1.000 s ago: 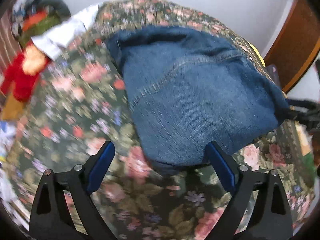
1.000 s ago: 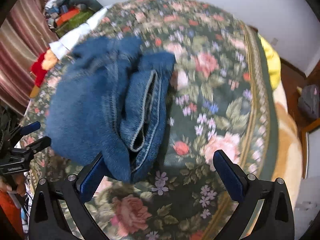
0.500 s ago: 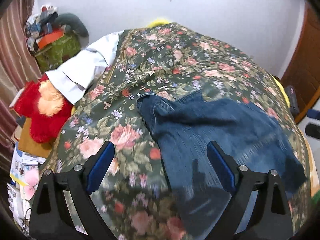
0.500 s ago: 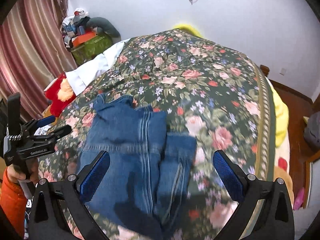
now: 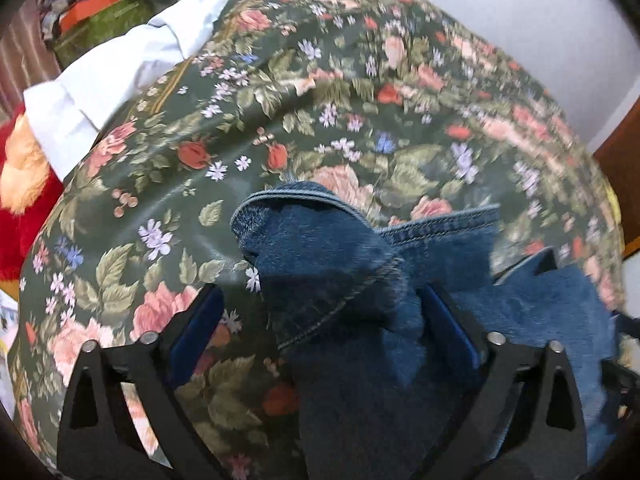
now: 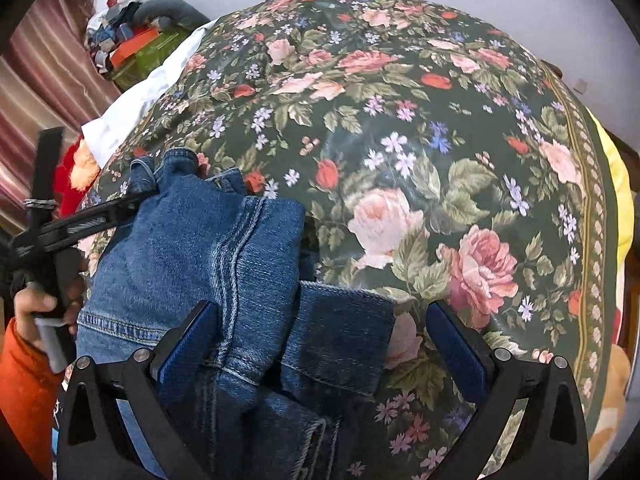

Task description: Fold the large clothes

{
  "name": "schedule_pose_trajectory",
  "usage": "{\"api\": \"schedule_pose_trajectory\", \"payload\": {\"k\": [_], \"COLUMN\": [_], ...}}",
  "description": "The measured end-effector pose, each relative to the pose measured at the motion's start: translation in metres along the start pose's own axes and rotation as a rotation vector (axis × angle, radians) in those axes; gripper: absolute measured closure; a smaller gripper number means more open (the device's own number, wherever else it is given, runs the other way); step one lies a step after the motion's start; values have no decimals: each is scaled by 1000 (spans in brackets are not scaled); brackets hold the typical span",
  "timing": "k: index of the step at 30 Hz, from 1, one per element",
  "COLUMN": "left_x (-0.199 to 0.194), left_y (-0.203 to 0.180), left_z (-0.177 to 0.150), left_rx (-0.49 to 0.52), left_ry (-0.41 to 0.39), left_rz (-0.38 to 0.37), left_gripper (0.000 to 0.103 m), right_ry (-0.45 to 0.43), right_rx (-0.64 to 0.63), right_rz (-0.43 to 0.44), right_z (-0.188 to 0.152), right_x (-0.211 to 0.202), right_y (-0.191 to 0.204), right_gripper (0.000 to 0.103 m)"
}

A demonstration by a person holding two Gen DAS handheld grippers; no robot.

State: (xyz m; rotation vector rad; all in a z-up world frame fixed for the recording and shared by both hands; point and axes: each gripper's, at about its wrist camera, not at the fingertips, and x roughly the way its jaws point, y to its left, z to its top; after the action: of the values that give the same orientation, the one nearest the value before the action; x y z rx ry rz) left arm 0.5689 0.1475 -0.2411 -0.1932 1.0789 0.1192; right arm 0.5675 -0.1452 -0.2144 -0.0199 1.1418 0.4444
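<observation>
Blue denim jeans (image 6: 208, 256) lie bunched on the floral bedspread (image 6: 440, 128). In the left wrist view the jeans (image 5: 352, 280) rise between my open left fingers, a hemmed edge lifted toward the camera. My left gripper (image 5: 320, 320) is open around that denim fold. My right gripper (image 6: 320, 332) is open over the jeans' near end, its left finger (image 6: 188, 344) against the denim. The left gripper also shows in the right wrist view (image 6: 120, 208), at the jeans' far left edge.
A white cloth (image 5: 112, 80) lies at the bed's far left corner. A red plush toy (image 5: 20, 184) sits beside the bed on the left. A heap of bags and clothes (image 6: 136, 44) stands in the back left corner. A yellow sheet (image 6: 616, 184) edges the bed's right side.
Both grippers have dropped back down close to the jeans after pulling away. The denim now stands bunched between the left fingers and lies under the right gripper.
</observation>
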Motion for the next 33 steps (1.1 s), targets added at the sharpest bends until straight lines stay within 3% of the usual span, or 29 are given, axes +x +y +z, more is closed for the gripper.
{"api": "schedule_pose_trajectory", "payload": {"k": [3, 7, 12, 19, 23, 27, 33], "left_x": [-7, -32, -80, -130, -123, -101, -75], "left_y": [1, 8, 10, 21, 28, 17, 15], "left_z": [-3, -6, -21, -51, -75, -96, -97], "left_rx": [-18, -38, 35, -4, -73, -56, -139], "left_ry": [-15, 0, -45, -73, 9, 104, 149], "left_rz": [9, -32, -35, -172, -278, -325, -462], "left_gripper": [2, 8, 9, 8, 8, 8, 4], "right_ry": [11, 2, -18, -30, 35, 125, 225], "right_rx": [26, 53, 28, 0, 17, 78, 106], "right_rz": [15, 18, 35, 109, 134, 190, 319], "right_z": [-1, -4, -13, -33, -45, -53, -45], "right_x": [-6, -27, -59, -86, -70, -40, -7], "right_y": [-2, -3, 3, 13, 10, 0, 9], "right_gripper": [0, 0, 0, 0, 0, 0, 0]}}
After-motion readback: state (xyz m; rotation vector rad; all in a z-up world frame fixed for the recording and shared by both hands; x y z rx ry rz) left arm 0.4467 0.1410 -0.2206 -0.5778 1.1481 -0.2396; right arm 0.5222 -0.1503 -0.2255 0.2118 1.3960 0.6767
